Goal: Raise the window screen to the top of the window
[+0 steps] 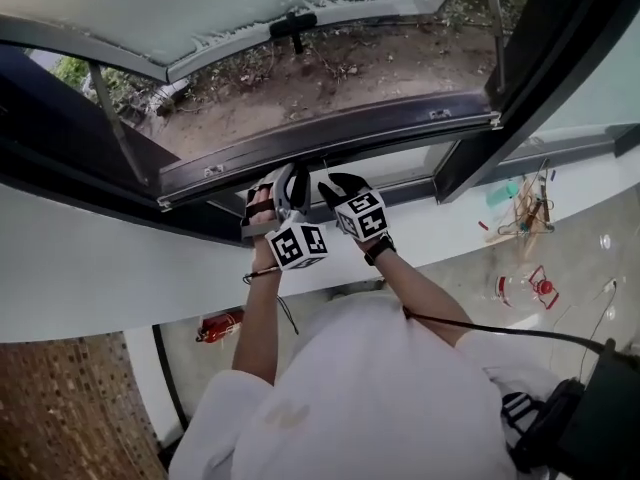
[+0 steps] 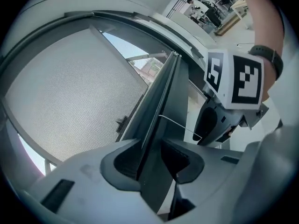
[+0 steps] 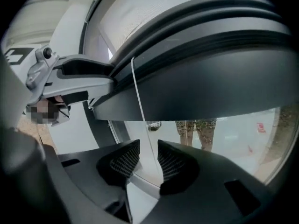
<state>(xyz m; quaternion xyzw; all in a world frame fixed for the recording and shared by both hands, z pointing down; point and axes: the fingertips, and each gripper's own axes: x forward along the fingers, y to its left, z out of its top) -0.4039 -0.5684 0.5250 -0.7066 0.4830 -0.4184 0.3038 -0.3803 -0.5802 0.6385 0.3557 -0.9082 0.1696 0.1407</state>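
The window's dark lower rail [image 1: 330,133] runs across the head view, with the ground outside showing above it. Both grippers reach it side by side at its middle. My left gripper [image 1: 290,180] is open, and the rail's dark edge [image 2: 163,101] passes between its jaws. I cannot tell whether a pad touches it. A pale meshed panel [image 2: 70,92] fills the left of that view. My right gripper [image 1: 335,184] is open just under the rail [image 3: 210,78]. A thin white cord [image 3: 139,97] hangs down between its pads [image 3: 122,164], untouched.
The glass sash [image 1: 250,8] with a black handle [image 1: 293,23] is swung outward above. A white sill [image 1: 100,268] lies below the rail. On the floor are a red extinguisher [image 1: 218,326] and small red and wooden items [image 1: 530,213]. A black cable [image 1: 500,330] trails from the right arm.
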